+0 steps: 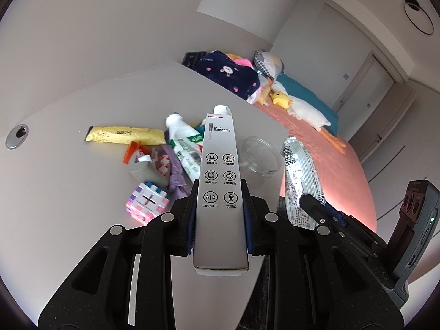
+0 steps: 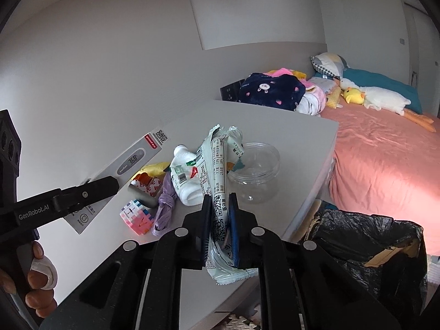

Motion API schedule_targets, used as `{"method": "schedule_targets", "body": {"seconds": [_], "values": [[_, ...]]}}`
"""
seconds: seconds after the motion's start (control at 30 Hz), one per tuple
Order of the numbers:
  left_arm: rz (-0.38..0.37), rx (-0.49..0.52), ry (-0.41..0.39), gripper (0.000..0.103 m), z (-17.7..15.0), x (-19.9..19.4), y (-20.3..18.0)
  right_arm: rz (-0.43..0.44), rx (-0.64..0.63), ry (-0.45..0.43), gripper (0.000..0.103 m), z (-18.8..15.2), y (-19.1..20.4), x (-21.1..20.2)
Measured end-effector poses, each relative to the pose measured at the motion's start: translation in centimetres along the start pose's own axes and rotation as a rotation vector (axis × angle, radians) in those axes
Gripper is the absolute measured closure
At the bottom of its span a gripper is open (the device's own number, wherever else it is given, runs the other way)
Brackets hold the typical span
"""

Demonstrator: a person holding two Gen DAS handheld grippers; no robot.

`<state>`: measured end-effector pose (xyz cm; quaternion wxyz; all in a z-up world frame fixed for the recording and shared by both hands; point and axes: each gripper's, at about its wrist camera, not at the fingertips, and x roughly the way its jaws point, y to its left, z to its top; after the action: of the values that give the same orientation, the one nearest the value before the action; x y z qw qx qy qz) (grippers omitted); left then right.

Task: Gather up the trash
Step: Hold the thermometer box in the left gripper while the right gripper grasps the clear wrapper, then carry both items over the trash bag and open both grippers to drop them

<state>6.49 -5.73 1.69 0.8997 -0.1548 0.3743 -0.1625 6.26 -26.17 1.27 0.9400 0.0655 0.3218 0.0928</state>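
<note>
My left gripper [image 1: 220, 189] is shut on a long grey thermometer box [image 1: 218, 170] and holds it above the white table [image 1: 68, 165]; the box also shows in the right wrist view [image 2: 129, 165]. My right gripper [image 2: 220, 200] is shut on a crumpled silver-white snack wrapper [image 2: 217, 181], held above the table's front edge; the wrapper also shows in the left wrist view [image 1: 301, 181]. More trash lies on the table: a white drink bottle [image 2: 183, 178], a yellow packet [image 1: 126, 134], a clear plastic jar [image 2: 254, 173], a purple rag [image 2: 165, 206].
A bin lined with a black bag [image 2: 365, 244] stands below the table's right edge. A pink and white block cube [image 2: 136, 217] lies on the table. A bed [image 2: 385, 159] with plush toys and clothes lies to the right.
</note>
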Motion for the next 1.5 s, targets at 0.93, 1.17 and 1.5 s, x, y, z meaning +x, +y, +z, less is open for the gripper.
{"method": "schedule_targets", "body": {"seconds": [0.93,1.17,1.5], "values": [[-0.253,0.178,0.149,0.077,-3.9,3.0,-11.1,-0.185,0.151,-0.076,0.089,-2.3,-10.1,-8.9],[-0.317,0.222,0.223,0.077,-5.4,4.4,-13.7,-0.236,0.194,-0.081,0.089,-3.0,-12.6,-10.3],[-0.416,0.303,0.461,0.045,-8.4,7.8,-17.4,-0.304,0.313,-0.068,0.038,-4.4,-17.2,-12.4]]}}
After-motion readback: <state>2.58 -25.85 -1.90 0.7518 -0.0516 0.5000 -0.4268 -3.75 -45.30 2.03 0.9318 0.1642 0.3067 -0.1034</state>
